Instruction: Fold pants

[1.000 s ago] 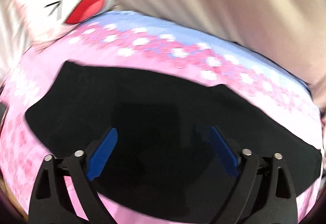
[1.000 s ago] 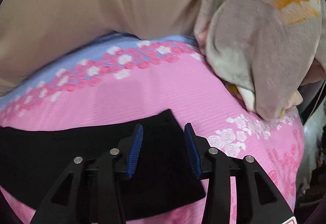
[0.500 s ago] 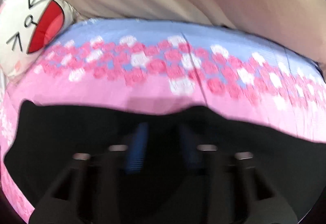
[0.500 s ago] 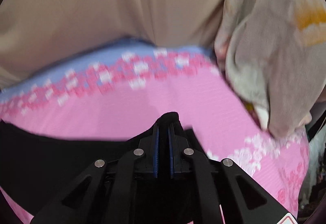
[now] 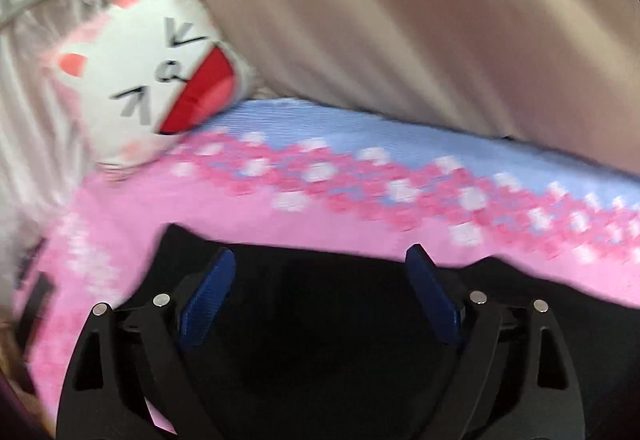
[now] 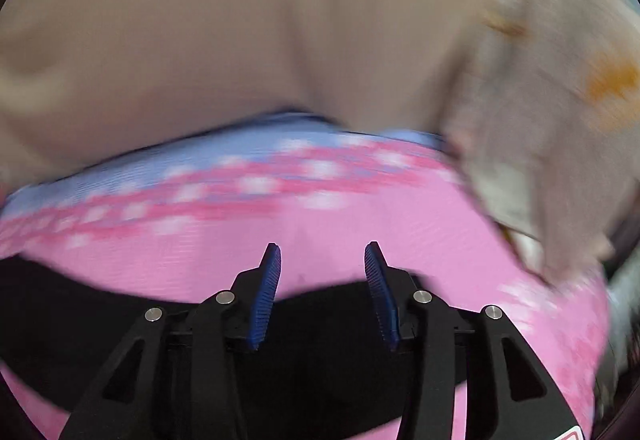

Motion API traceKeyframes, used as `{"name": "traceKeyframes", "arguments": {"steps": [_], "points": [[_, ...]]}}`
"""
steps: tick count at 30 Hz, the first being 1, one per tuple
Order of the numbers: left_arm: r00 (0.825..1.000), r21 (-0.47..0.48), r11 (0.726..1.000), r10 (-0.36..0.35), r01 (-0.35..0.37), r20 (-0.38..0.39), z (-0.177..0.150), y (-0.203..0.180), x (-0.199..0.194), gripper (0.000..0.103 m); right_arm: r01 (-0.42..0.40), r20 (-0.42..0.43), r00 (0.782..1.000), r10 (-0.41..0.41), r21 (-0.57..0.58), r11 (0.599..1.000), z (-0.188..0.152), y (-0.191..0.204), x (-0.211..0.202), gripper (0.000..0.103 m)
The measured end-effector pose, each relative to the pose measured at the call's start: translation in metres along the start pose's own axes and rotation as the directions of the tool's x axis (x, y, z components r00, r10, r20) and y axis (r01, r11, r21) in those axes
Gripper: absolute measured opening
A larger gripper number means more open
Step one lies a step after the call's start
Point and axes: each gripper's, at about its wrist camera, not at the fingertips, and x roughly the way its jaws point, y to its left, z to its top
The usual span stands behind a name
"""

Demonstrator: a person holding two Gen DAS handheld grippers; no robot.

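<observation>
Now, left wrist view: your left gripper [image 5: 320, 280] is spread wide, blue pads [image 5: 208, 296] well apart with nothing between them. It hangs over the black pants [image 5: 328, 340], which lie flat on the pink flowered bedspread [image 5: 280, 207]. The near corner of the dark cloth sits just beyond the left pad. A white cat-face pillow [image 5: 160, 87] with a red mouth rests at the far left of the bedspread, touching its blue band. Beige curtain fabric [image 5: 420, 31] fills the back. Frame is motion-blurred.

Right wrist view: your right gripper [image 6: 322, 280] is also spread, though less widely, gripping nothing. Its fingertips [image 6: 272, 260] reach past the far edge of the pants [image 6: 320, 352] and stand over bare pink bedspread [image 6: 360, 224]. The black cloth runs as a band from the left edge across under the gripper, ending just right of it. A pale grey blanket with an orange patch [image 6: 560, 111] is heaped at the right, on the bedspread's far corner. Beige curtain [image 6: 220, 39] behind. Heavy blur here too.
</observation>
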Motion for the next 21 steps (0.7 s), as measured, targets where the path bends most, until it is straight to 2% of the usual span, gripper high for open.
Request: {"name": "traceKeyframes", "arguments": {"steps": [1, 2, 4, 5, 7, 9, 10, 11, 12, 13, 14, 15, 16, 18, 19, 20, 21], "points": [[1.0, -0.014, 1.0, 0.01, -0.01, -0.012, -0.004, 0.007, 0.0, 0.085, -0.102, -0.017, 0.995, 0.101, -0.057, 0.993, 0.007, 0.034, 0.0, 0.044], [1.0, -0.03, 1.0, -0.002, 0.001, -0.021, -0.006, 0.012, 0.0, 0.085, -0.199, -0.047, 0.98, 0.195, -0.111, 0.974, 0.011, 0.069, 0.004, 0.044], [0.997, -0.088, 0.995, -0.061, 0.057, -0.046, -0.015, 0.023, -0.001, 0.085, -0.432, -0.158, 0.9, 0.406, -0.192, 0.881, 0.016, 0.155, 0.023, 0.044], [0.996, -0.102, 0.992, -0.078, 0.073, -0.049, -0.018, 0.026, -0.001, 0.085, -0.525, -0.227, 0.847, 0.48, -0.219, 0.822, 0.015, 0.202, 0.038, 0.044], [0.994, -0.124, 0.988, -0.099, 0.092, -0.05, -0.03, 0.031, -0.003, 0.085, -0.604, -0.334, 0.79, 0.514, -0.277, 0.747, 0.008, 0.277, 0.065, 0.043], [0.993, -0.12, 0.988, -0.107, 0.1, -0.056, -0.037, 0.035, -0.001, 0.085, -0.619, -0.394, 0.777, 0.492, -0.33, 0.713, -0.002, 0.328, 0.086, 0.043], [0.992, -0.123, 0.987, -0.112, 0.104, -0.057, -0.04, 0.039, 0.0, 0.085, -0.616, -0.417, 0.779, 0.469, -0.364, 0.699, -0.006, 0.355, 0.099, 0.042], [0.991, -0.124, 0.986, -0.117, 0.109, -0.058, -0.043, 0.042, 0.001, 0.085, -0.621, -0.443, 0.773, 0.454, -0.379, 0.686, -0.011, 0.378, 0.112, 0.032], [0.991, -0.128, 0.986, -0.119, 0.11, -0.063, -0.045, 0.047, 0.003, 0.085, -0.643, -0.478, 0.75, 0.457, -0.368, 0.671, -0.013, 0.393, 0.123, 0.003], [0.991, -0.132, 0.985, -0.119, 0.109, -0.068, -0.047, 0.05, 0.006, 0.085, -0.657, -0.497, 0.736, 0.46, -0.359, 0.663, -0.014, 0.401, 0.126, 0.005], [0.99, -0.136, 0.985, -0.117, 0.106, -0.073, -0.048, 0.055, 0.009, 0.085, -0.647, -0.489, 0.746, 0.451, -0.372, 0.666, -0.013, 0.409, 0.125, 0.004], [0.991, -0.139, 0.986, -0.107, 0.095, -0.081, -0.049, 0.059, 0.014, 0.085, -0.612, -0.445, 0.783, 0.434, -0.426, 0.666, -0.006, 0.416, 0.118, 0.004], [0.992, -0.143, 0.986, -0.096, 0.083, -0.084, -0.051, 0.062, 0.019, 0.085, -0.588, -0.398, 0.806, 0.438, -0.459, 0.666, 0.0, 0.42, 0.108, 0.004], [0.993, -0.147, 0.988, -0.068, 0.053, -0.098, -0.053, 0.067, 0.03, 0.085, -0.567, -0.33, 0.824, 0.461, -0.483, 0.668, 0.016, 0.421, 0.098, 0.005], [0.992, -0.149, 0.988, -0.06, 0.043, -0.111, -0.055, 0.067, 0.036, 0.085, -0.526, -0.314, 0.85, 0.423, -0.507, 0.682, 0.016, 0.425, 0.107, 0.009], [0.99, -0.15, 0.988, -0.062, 0.042, -0.127, -0.057, 0.067, 0.042, 0.085, -0.482, -0.333, 0.875, 0.351, -0.533, 0.696, 0.01, 0.429, 0.124, 0.013], [0.989, -0.145, 0.989, -0.055, 0.035, -0.136, -0.059, 0.067, 0.045, 0.086, -0.459, -0.356, 0.884, 0.304, -0.539, 0.706, 0.005, 0.431, 0.134, 0.013]]}}
